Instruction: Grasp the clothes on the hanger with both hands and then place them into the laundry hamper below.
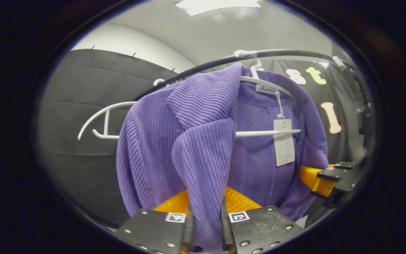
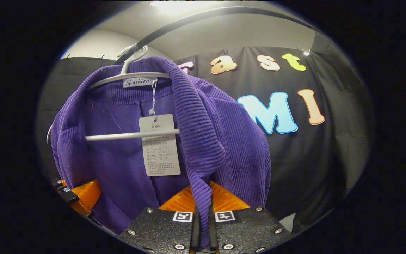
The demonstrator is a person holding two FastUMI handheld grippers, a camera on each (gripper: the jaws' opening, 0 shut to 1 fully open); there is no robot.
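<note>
While the purple ribbed garment (image 1: 203,141) hangs on a white hanger (image 1: 266,133) from the dark rail (image 1: 294,53), the left hand-held gripper (image 1: 206,220) has its fingers drawn narrow, both pressing on a front fold of the cloth. In the right gripper view, the right hand-held gripper (image 2: 203,220) is pinched nearly closed on the garment's other front edge. A paper tag (image 2: 160,144) dangles inside the open front, across the hanger's crossbar.
</note>
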